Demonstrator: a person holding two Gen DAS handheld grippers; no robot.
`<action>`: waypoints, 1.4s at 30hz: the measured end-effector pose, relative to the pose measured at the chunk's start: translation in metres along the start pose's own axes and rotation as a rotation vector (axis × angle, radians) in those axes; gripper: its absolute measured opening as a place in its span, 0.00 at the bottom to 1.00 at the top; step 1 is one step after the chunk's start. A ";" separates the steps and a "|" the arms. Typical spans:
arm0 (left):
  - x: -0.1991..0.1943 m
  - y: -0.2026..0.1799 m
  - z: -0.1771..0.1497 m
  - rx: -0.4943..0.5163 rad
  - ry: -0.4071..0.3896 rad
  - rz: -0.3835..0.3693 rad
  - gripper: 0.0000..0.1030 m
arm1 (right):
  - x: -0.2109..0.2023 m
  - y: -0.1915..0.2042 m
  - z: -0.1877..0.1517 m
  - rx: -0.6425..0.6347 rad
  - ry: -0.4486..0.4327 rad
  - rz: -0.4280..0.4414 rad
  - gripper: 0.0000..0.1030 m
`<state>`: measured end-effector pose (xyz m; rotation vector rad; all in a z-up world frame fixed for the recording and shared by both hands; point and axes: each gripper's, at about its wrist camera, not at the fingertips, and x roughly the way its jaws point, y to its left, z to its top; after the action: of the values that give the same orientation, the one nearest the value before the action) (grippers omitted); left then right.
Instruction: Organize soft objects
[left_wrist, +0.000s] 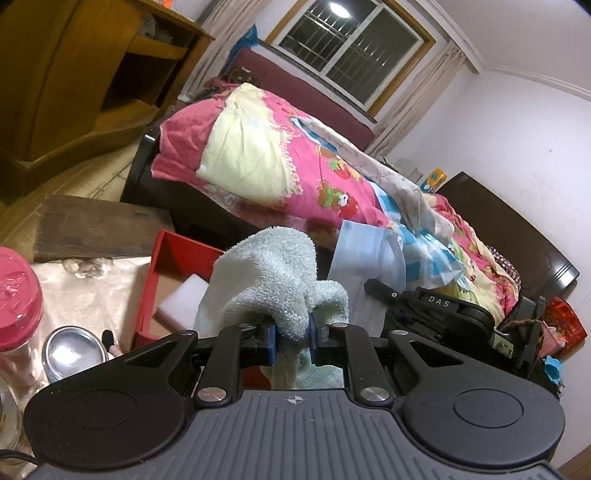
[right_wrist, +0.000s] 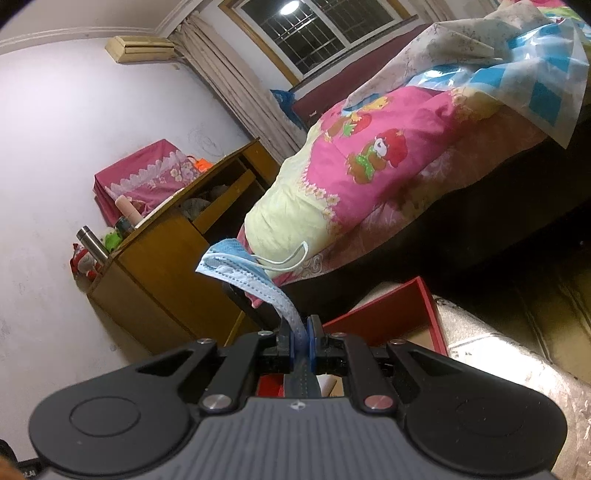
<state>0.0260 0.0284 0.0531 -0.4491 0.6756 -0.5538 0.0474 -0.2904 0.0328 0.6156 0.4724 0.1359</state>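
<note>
Soft objects were what you had in both tools, and the largest was the towel (left_wrist: 273, 273): a pale, fluffy cloth bunched up and lifted above the red box (left_wrist: 173, 254). Your left gripper (left_wrist: 291, 341) had its blue pads closed tight on a fold of it, so the bulk rose in front of the fingers while a tail hung below. That pinch at one fold probably kept the cloth clear of the box walls while you carried it.

Next in size, the face mask (right_wrist: 240, 269) stood out beyond your right gripper (right_wrist: 303, 341), whose jaws were nearly together with only the thin blue fabric between them. You held it by one end, so its ear loop (right_wrist: 288, 258) dangled free towards the bed quilt (right_wrist: 369, 162).

The red box sat just below both tools, open, with a white foam block (left_wrist: 184, 299) inside. It looked like the likely place for both items, neither of which was in it yet.
</note>
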 end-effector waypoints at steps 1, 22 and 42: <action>0.000 0.000 0.001 -0.002 0.003 -0.005 0.14 | 0.000 0.000 -0.001 -0.001 0.002 0.001 0.00; -0.023 -0.005 -0.057 0.244 0.099 0.188 0.83 | -0.113 0.057 -0.184 -0.581 0.186 -0.258 0.45; -0.038 0.012 -0.032 0.096 -0.020 0.094 0.95 | -0.083 0.108 -0.333 -1.315 0.332 0.471 0.75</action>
<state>-0.0172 0.0541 0.0415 -0.3307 0.6448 -0.4903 -0.1793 -0.0497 -0.1098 -0.6180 0.4442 0.9207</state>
